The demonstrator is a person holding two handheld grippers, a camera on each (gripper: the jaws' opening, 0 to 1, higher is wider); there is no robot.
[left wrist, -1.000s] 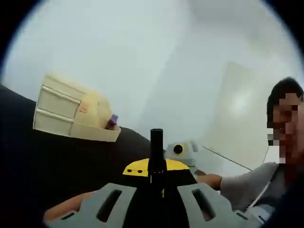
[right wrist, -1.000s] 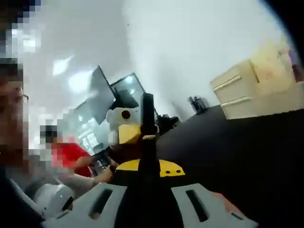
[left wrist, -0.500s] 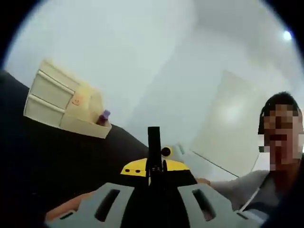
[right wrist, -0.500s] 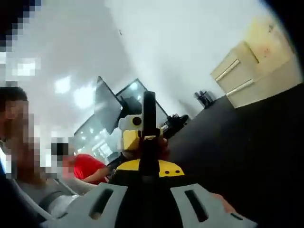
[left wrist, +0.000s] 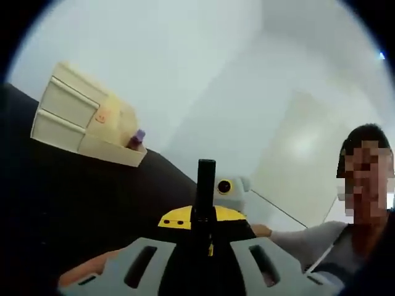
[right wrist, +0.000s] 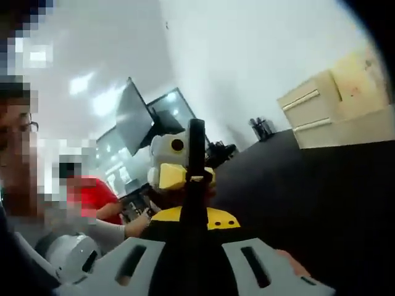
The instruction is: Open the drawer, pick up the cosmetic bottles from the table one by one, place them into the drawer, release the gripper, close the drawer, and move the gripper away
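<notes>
A small purple-capped cosmetic bottle (left wrist: pixel 137 137) is seen standing inside the pulled-out lower drawer (left wrist: pixel 108 153) of the cream plastic drawer unit (left wrist: pixel 80 120), up and to the left of the left tool (left wrist: pixel 205 185) and well apart from it. In the right gripper view the same cream unit (right wrist: pixel 336 108) is found far to the right of the right tool (right wrist: pixel 195 148), on the black surface (right wrist: pixel 321 197).

Each tool is held with its jaws pressed together into a single dark upright post, and nothing is gripped between them. Beyond each tool the opposite tool's pale body is seen (a yellow block is carried on it in the right gripper view).

Both tools are kept raised and away from the unit, probably so that the drawer front is left free for closing; with the drawer open and a bottle already inside, closing is judged to be what remains. No other bottles can be made out on the surface. Beyond the right tool, dark monitors (right wrist: pixel 148 120) and a person in a red top (right wrist: pixel 92 197) are seen.
</notes>
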